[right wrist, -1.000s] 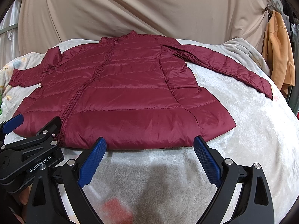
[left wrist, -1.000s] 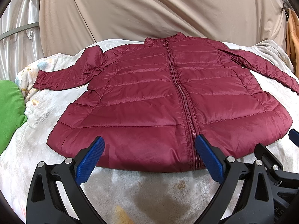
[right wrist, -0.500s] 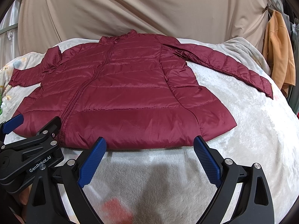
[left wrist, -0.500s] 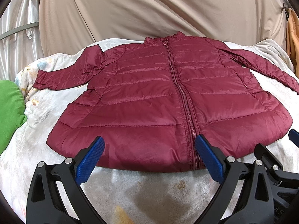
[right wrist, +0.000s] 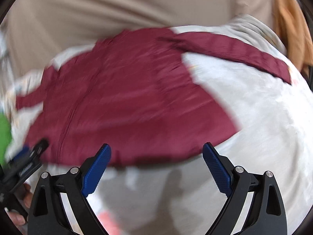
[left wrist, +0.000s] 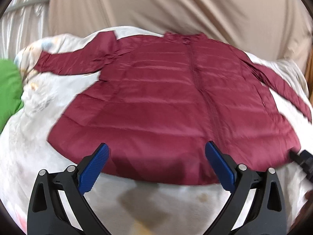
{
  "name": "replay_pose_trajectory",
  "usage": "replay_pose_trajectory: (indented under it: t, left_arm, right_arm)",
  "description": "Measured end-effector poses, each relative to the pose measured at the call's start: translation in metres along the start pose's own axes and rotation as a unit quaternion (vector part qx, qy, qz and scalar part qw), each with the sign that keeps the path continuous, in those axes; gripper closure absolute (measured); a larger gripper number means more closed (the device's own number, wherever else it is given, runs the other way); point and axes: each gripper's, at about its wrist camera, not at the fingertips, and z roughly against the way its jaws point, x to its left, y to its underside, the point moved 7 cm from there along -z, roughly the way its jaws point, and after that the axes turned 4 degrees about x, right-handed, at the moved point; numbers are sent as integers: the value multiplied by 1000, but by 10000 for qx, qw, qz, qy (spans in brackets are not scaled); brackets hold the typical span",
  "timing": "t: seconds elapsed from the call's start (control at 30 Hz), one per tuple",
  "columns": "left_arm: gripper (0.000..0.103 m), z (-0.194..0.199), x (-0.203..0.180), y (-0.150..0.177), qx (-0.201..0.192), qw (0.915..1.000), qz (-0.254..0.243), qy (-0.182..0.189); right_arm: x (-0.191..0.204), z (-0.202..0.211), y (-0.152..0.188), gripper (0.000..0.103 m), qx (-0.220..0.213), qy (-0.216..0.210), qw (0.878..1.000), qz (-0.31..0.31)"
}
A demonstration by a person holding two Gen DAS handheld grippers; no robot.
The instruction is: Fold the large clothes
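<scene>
A maroon quilted jacket (left wrist: 166, 105) lies flat and zipped, front up, on a white fleece blanket (left wrist: 39, 146), both sleeves spread out. It also shows in the right wrist view (right wrist: 137, 98), blurred. My left gripper (left wrist: 156, 156) is open and empty, just above the hem left of the zipper. My right gripper (right wrist: 156, 156) is open and empty over the hem's right half. The right sleeve (right wrist: 234, 51) stretches away to the far right.
A beige sheet (left wrist: 156, 5) hangs behind the bed. A green cloth (left wrist: 7, 90) lies at the left edge. An orange garment (right wrist: 293, 25) hangs at the far right. The left gripper's body (right wrist: 25, 164) shows at the right view's lower left.
Both grippers have started moving; both views are now motion-blurred. The left has shifted forward over the hem, the right has swung right and forward. Both stay open.
</scene>
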Motion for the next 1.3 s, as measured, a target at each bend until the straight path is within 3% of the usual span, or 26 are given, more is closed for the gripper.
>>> replay_pose_trajectory:
  t: [0.1,0.2,0.3,0.4,0.47,0.53,0.6,0.63,0.67,0.7,0.77,0.83,0.9,1.0,1.07,1.17,1.23,1.3]
  left_arm:
    - [7,8,37,-23,-142,9992,357,-94]
    - [7,12,75,-43,-278,9971,597,-392]
    - [7,5,110,-57,-241,9941,756,-745]
    - [7,-4,130,-69,-166,9933,843,-778]
    - [7,-9,140,-75,-138,9931,861,-784]
    - [7,-14,149,-81,-146,9921,863,-901]
    - [7,-20,153,-86,-137,9916,792,-1010]
    - [7,-23,154,-89,-143,9916,750,-1044]
    - [7,-24,154,-93,-160,9915,711,-1081]
    - [7,-26,154,-96,-175,9915,684,-1094]
    - [7,-29,153,-104,-209,9918,643,-1081]
    - [7,-32,151,-111,-240,9925,619,-1027]
    - [7,-35,148,-121,-275,9934,605,-937]
    - [7,-37,142,-134,-337,9946,614,-771]
    - [7,-39,137,-145,-369,9951,646,-654]
    - [7,-41,129,-161,-422,9957,760,-333]
    - [7,-45,124,-169,-408,9956,840,-108]
    - [7,-52,120,-176,-320,9948,949,169]
  right_arm:
    - [-77,13,-43,11,-138,10,9976,-681]
    - [-164,8,-76,11,-302,381,9901,-1320]
    - [-257,-6,-96,11,-376,1104,9718,-2051]
    - [-319,-16,-111,11,-526,1486,9545,-2530]
    - [-352,-24,-116,12,-546,1506,9482,-2744]
    - [-369,-35,-118,20,-530,1368,9449,-2926]
    - [-378,-54,-121,38,-375,1278,9412,-3106]
    - [-379,-59,-123,40,-347,1361,9398,-3117]
    - [-374,-62,-132,51,-399,1495,9410,-3010]
    - [-370,-66,-142,75,-403,1429,9455,-2897]
    - [-353,-74,-166,94,-414,1185,9540,-2722]
    - [-328,-68,-198,95,-696,984,9614,-2474]
    - [-276,-52,-242,96,-1106,630,9728,-1936]
    - [-160,-26,-299,97,-1609,-270,9819,-966]
    - [-72,-18,-318,97,-1708,-974,9799,-334]
    - [63,-25,-310,96,-1475,-1945,9682,543]
    - [157,-52,-280,95,-1006,-2529,9556,1127]
    - [226,-90,-239,85,-497,-2703,9476,1627]
